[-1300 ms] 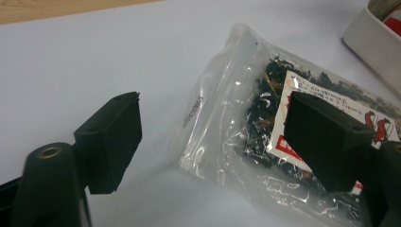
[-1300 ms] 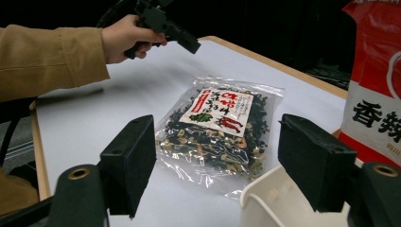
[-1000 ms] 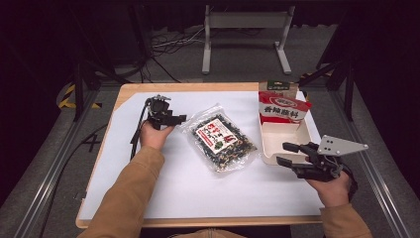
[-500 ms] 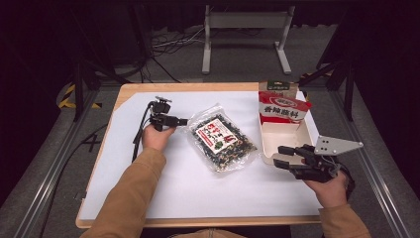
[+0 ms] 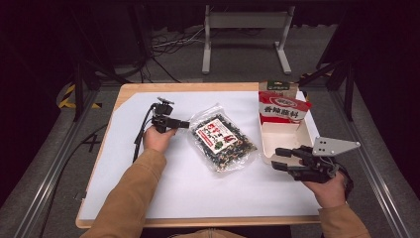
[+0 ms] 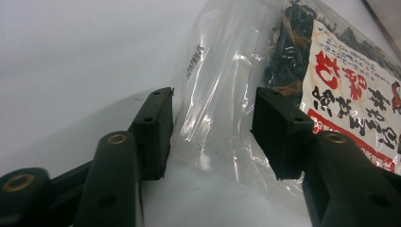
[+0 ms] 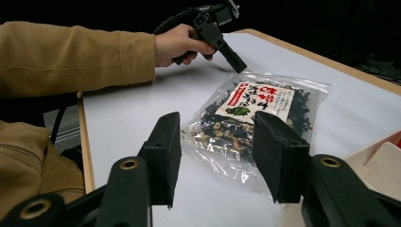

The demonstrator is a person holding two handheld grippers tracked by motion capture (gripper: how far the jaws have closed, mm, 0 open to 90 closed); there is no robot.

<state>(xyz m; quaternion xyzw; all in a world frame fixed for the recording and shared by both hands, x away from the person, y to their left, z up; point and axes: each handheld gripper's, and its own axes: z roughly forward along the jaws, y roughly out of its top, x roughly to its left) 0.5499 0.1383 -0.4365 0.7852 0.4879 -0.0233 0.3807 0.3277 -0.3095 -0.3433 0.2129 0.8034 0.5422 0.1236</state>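
Observation:
A clear bag of dark dried seaweed with a white and red label [image 5: 223, 141] lies flat in the middle of the white table cover. My left gripper [image 5: 187, 124] is at the bag's upper left corner. In the left gripper view the bag's clear edge [image 6: 217, 94] lies between the jaws of the left gripper [image 6: 213, 137]. Those jaws have just been closing, and a gap still shows on each side of the plastic. My right gripper [image 5: 276, 158] stands open to the right of the bag, pointing at it. In the right gripper view the bag [image 7: 255, 113] lies beyond that gripper [image 7: 217, 156].
A white open box [image 5: 285, 141] stands at the right of the table, with a red and white packet [image 5: 283, 110] upright at its far end. The white cover [image 5: 148, 198] is bare in front. A tan sleeve [image 7: 71, 52] reaches across the left side.
The left gripper's jaws have drawn closer together around the bag's corner, and it has edged slightly toward the bag. The right gripper has kept its place.

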